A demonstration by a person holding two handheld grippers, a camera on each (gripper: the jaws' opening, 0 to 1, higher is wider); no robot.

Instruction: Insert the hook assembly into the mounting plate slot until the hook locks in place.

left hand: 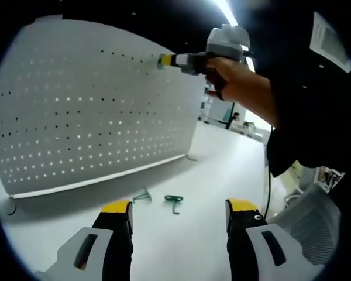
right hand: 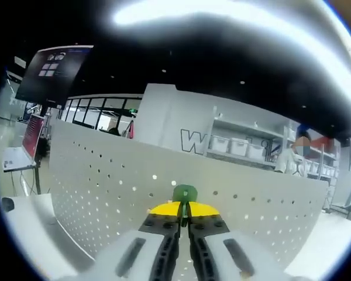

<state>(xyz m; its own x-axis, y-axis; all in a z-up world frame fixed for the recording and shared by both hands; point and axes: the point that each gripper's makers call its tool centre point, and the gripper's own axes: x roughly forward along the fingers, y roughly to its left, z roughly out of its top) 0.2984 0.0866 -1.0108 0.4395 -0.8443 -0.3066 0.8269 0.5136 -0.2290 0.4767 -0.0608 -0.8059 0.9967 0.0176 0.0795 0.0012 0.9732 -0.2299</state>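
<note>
1. In the left gripper view, the left gripper (left hand: 178, 213) hangs over the white table (left hand: 222, 175) with its yellow-tipped jaws spread wide, grasping nothing. Two green hooks (left hand: 174, 201) lie on the table just beyond the jaws, near the foot of the upright white pegboard (left hand: 88, 105). Farther off, a hand (left hand: 240, 82) carries the right gripper (left hand: 167, 61) against the upper right part of the board, a green piece at its tip touching the perforated face.

2. In the right gripper view, the right gripper (right hand: 184, 211) has its jaws clenched on a green hook (right hand: 184, 192), which is pressed to the pegboard (right hand: 105, 193) near its top edge.
</note>
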